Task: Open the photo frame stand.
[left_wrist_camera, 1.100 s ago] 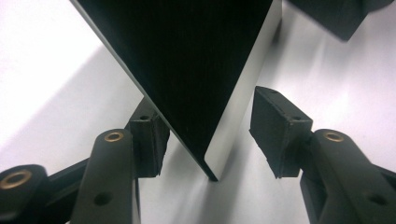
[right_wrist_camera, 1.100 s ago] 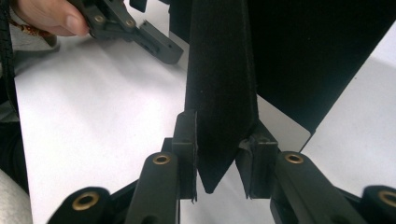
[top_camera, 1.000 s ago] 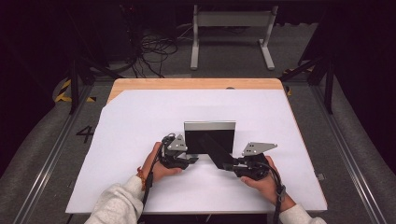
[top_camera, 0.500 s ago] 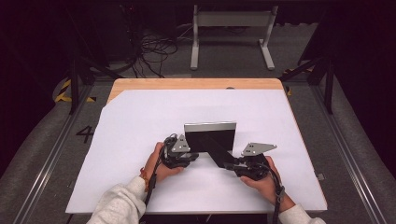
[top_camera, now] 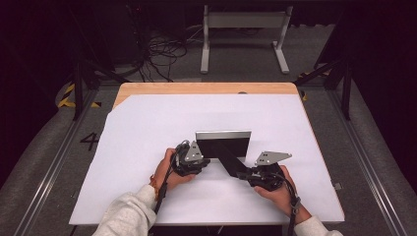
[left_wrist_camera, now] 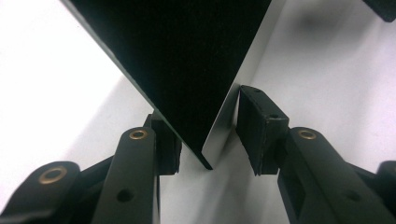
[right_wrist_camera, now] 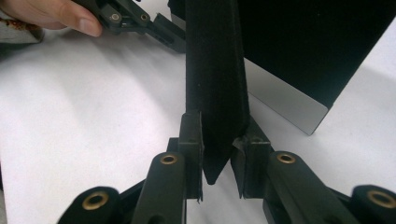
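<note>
High view: a white sheet (top_camera: 147, 147) covers most of the wooden table (top_camera: 206, 88); near the middle a black panel with a silver edge (top_camera: 223, 143) stands on it, with a black flap (top_camera: 230, 162) running out toward the near right. The left gripper (top_camera: 201, 161) sits at the panel's near-left corner; in the left gripper view its jaws stand apart on either side of that corner, one pad (left_wrist_camera: 254, 126) just clear of the silver face. The right gripper (top_camera: 244, 173) is clamped on the flap's tip; its pads (right_wrist_camera: 192, 140) press both sides. The panel's top is cut off in both gripper views.
</note>
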The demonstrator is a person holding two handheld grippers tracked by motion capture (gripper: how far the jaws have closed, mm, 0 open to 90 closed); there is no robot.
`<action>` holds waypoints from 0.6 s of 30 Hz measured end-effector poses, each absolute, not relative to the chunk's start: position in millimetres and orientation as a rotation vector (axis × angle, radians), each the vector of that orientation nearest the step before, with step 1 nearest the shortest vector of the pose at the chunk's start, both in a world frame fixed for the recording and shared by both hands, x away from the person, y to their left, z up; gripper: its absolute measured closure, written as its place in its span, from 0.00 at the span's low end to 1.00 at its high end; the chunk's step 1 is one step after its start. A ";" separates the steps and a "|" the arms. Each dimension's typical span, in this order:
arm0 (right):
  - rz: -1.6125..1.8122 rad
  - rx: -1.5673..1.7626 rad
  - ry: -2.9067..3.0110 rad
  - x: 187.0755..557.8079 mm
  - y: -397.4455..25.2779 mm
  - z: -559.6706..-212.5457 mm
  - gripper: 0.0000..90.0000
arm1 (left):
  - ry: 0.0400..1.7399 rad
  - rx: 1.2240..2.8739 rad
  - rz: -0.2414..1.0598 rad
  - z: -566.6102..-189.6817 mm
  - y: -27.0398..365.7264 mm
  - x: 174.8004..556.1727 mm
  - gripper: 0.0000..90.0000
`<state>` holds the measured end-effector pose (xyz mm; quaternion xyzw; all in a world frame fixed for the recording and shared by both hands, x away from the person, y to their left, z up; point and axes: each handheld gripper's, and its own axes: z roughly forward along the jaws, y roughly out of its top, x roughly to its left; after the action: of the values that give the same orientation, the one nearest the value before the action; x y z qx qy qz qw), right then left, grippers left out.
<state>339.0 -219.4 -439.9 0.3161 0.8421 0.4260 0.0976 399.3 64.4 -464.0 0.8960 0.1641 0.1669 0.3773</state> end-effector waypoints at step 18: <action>1.231 0.934 2.504 339.1 -219.0 -442.0 0.87 | 0.440 2.264 0.429 -463.9 68.7 401.5 0.71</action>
<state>339.1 -219.0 -442.0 0.3159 0.8468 0.4163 0.0993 401.5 68.7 -463.9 0.8897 0.1728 0.1684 0.3875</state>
